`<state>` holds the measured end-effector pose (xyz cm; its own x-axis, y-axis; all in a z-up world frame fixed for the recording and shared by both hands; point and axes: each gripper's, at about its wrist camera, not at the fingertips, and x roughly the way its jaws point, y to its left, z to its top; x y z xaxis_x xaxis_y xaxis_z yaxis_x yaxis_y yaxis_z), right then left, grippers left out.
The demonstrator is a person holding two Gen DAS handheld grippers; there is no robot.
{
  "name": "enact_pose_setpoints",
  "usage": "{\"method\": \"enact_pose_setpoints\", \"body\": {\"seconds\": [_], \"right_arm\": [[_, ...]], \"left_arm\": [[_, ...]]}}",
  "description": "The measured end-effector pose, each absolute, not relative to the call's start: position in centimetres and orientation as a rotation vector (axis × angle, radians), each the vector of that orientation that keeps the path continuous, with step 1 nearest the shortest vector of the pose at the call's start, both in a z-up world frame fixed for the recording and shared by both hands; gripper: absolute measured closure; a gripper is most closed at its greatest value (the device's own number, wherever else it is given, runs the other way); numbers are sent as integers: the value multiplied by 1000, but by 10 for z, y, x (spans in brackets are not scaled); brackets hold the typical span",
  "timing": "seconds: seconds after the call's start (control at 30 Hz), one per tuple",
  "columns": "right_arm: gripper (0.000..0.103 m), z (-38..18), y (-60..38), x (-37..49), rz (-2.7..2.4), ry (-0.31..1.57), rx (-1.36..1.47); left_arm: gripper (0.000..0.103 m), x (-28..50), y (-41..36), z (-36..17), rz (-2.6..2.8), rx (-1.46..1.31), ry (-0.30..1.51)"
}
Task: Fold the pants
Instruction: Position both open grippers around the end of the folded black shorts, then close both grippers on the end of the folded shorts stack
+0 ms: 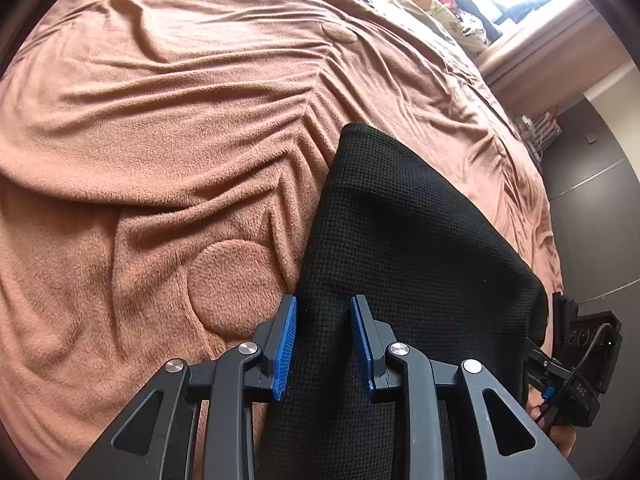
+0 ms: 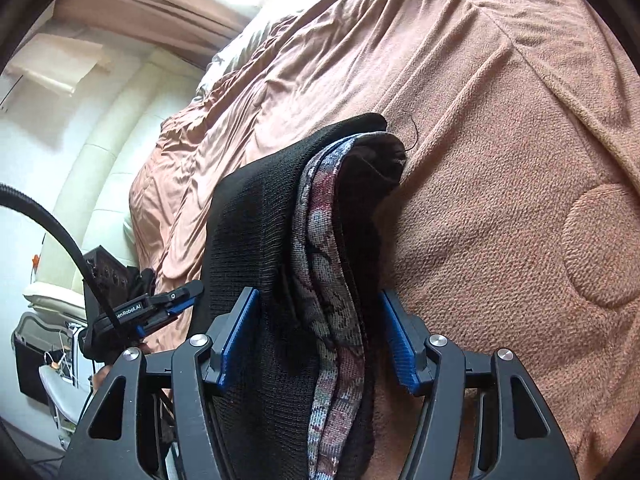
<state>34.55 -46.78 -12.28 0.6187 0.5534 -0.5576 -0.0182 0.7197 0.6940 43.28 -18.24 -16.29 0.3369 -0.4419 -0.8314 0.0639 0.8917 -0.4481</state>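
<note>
The black knit pants (image 1: 408, 240) lie folded in layers on the brown fleece blanket (image 1: 160, 120), running away from me. My left gripper (image 1: 323, 340) is open, its blue pads (image 1: 285, 344) above the near end of the pants, not closed on the cloth. In the right wrist view the pants (image 2: 256, 240) show a patterned inner layer (image 2: 320, 248) along their edge. My right gripper (image 2: 320, 340) is open with its jaws standing on either side of the layered edge. The left gripper's body also shows in the right wrist view (image 2: 144, 312).
The blanket (image 2: 500, 160) covers the whole bed. The bed's edge drops to a dark floor (image 1: 592, 184) on the right. Pillows and soft toys (image 1: 432, 4) lie at the head. A padded headboard and wall (image 2: 92, 160) stand at the left.
</note>
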Motion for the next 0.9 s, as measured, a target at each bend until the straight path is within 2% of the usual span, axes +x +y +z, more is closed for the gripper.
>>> {"method": "enact_pose_setpoints", "body": {"seconds": [0.07, 0.13, 0.2, 0.27, 0.37, 0.43, 0.5, 0.6, 0.73, 0.8, 0.9], "right_arm": [[44, -123, -468, 347, 365, 844, 694], [54, -120, -469, 347, 359, 837, 678], [70, -114, -471, 342, 356, 816, 685], [76, -108, -469, 336, 362, 792, 669], [76, -107, -466, 331, 348, 795, 629], [74, -110, -464, 329, 335, 805, 607], [62, -111, -465, 327, 335, 819, 614], [51, -116, -467, 327, 339, 832, 633], [49, -120, -469, 335, 366, 843, 665], [40, -122, -469, 339, 366, 841, 674], [31, -122, -467, 341, 360, 829, 676]], "left_arm": [[74, 437, -181, -165, -339, -359, 1192], [74, 439, -181, -166, -341, -352, 1192], [74, 440, -183, -165, -342, -332, 1186], [74, 441, -183, -165, -347, -326, 1183], [74, 443, -184, -167, -355, -331, 1182], [74, 445, -185, -167, -359, -323, 1178], [74, 445, -187, -166, -365, -306, 1171], [74, 448, -188, -167, -372, -293, 1166], [74, 452, -186, -170, -379, -317, 1165], [74, 453, -186, -170, -380, -316, 1163], [74, 452, -187, -170, -381, -307, 1157]]}}
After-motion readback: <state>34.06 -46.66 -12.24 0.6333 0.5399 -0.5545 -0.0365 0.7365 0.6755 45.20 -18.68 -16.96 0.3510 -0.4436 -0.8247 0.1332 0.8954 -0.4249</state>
